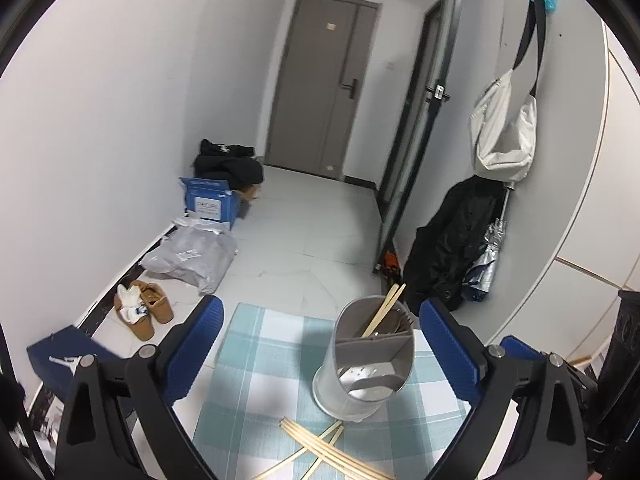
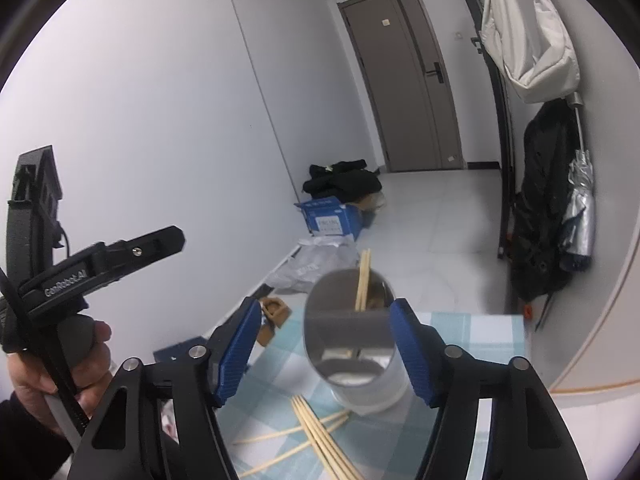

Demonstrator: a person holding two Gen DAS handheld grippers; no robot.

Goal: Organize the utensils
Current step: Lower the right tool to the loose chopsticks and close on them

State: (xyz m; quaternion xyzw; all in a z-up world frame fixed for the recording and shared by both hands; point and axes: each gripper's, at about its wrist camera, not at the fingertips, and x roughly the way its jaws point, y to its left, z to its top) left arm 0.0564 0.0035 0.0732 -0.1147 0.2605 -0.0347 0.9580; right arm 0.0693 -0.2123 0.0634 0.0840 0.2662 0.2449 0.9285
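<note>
The left tongs were wide open and held nothing. Their blue pads stood far apart over the tabletop, which had a blue and white checked cloth on it. The right tongs were wide open too, and they held nothing.

A shiny metal cup stood upright on the cloth. In the left wrist view it sat between the two blue pads, closer to the right one, but they did not touch it. The cup had a wall inside that split it into parts. Two chopsticks leaned in the back part, and their tops poked out over the rim. Something brown was in there with them, but it was too dark to tell what it was. The front part showed only the shiny bottom with small holes.

More loose chopsticks lay flat on the cloth just in front of the cup. Some of them crossed over each other in a messy pile.

In the right wrist view, a hand held the black handle of the other tool on the left side.

Past the tabletop, tan shoes and a blue box sat on the floor by the wall. A white bag hung on the wall on the right.
</note>
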